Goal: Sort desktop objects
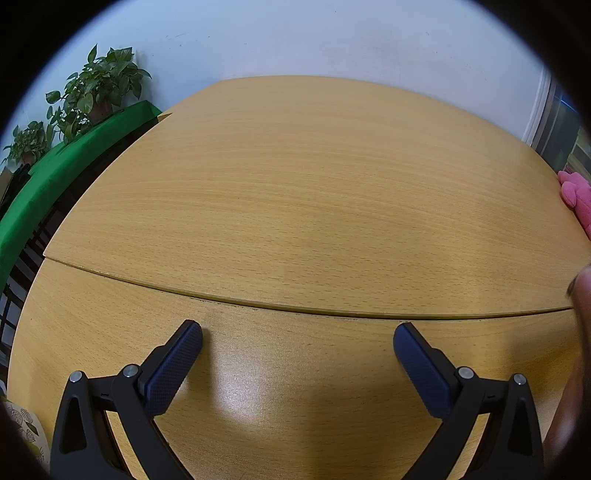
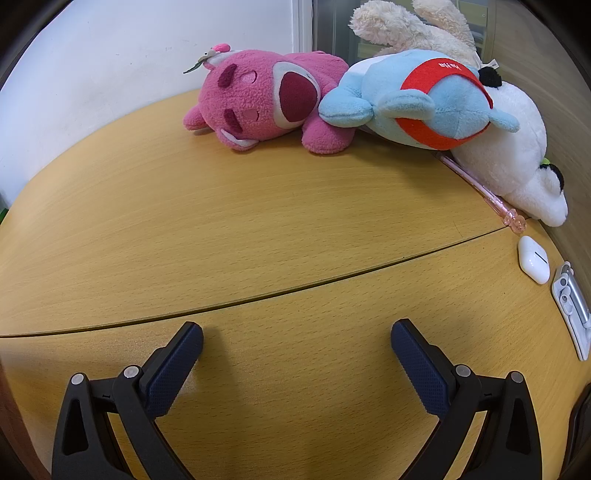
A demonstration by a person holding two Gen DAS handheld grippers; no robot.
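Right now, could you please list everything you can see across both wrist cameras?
pink plush toy: 1, pink, far side of the table, lying against the blue one.
blue plush toy: 1, light blue with red band, right of the pink one.
white plush toy: 1, white, far right.
cream plush toy: 1, cream, behind the others.
pen: 1, clear pink, beside the white plush toy.
earbud case: 1, white, right edge.
clip-like item: 1, white and grey, right edge; unclear.
table: 1, light wood.
potted plants: 2, green, far left.
left hand-held gripper: 1, black, open.
right hand-held gripper: 1, black, open.
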